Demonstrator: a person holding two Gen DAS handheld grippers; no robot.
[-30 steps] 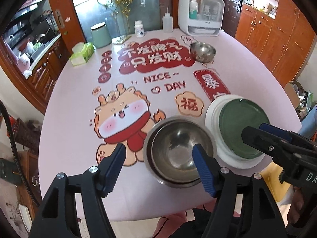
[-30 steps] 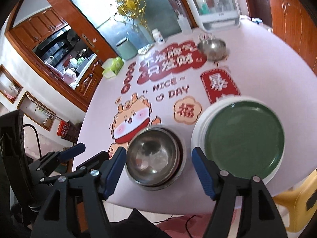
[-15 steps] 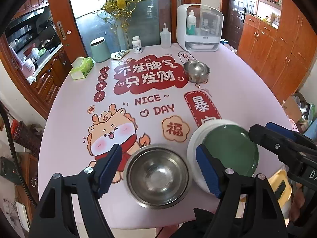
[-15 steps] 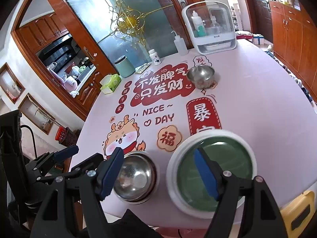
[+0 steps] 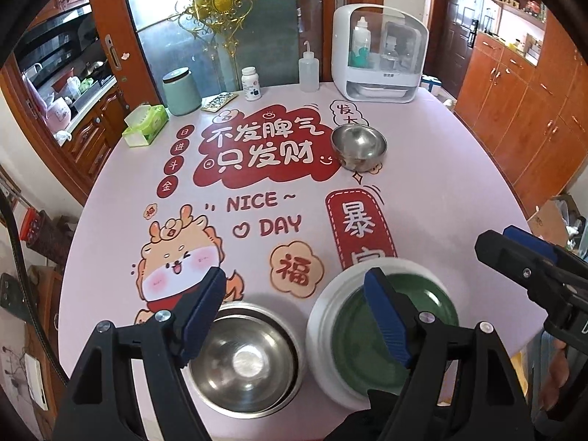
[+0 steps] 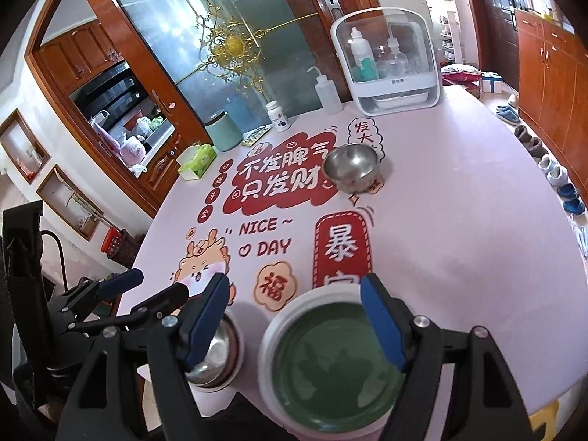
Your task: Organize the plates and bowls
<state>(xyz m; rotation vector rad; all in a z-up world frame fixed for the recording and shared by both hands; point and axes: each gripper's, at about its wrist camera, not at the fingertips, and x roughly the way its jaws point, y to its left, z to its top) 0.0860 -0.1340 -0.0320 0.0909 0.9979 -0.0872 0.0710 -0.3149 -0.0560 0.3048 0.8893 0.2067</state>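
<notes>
1. This is a home dining room: a round table [image 5: 459,191] under a pink cloth printed with a cartoon dragon and festive Chinese greetings fills the middle.
2. Household things line its far edge: a tissue box [image 5: 145,125], a mint canister [image 5: 182,92], a pill bottle [image 5: 251,83], a squeeze bottle [image 5: 308,73] and a white countertop cabinet [image 5: 378,58] holding bottles.
3. Behind stands a frosted glass sliding door [image 5: 220,36] with a gilded ornament.
4. On the left a serving hatch [image 6: 121,117] opens into a kitchen with pots and a kettle.
5. Reddish wooden cupboards [image 5: 522,110] cover the right wall, and shoes [image 6: 555,172] lie on the floor beside them.
</notes>
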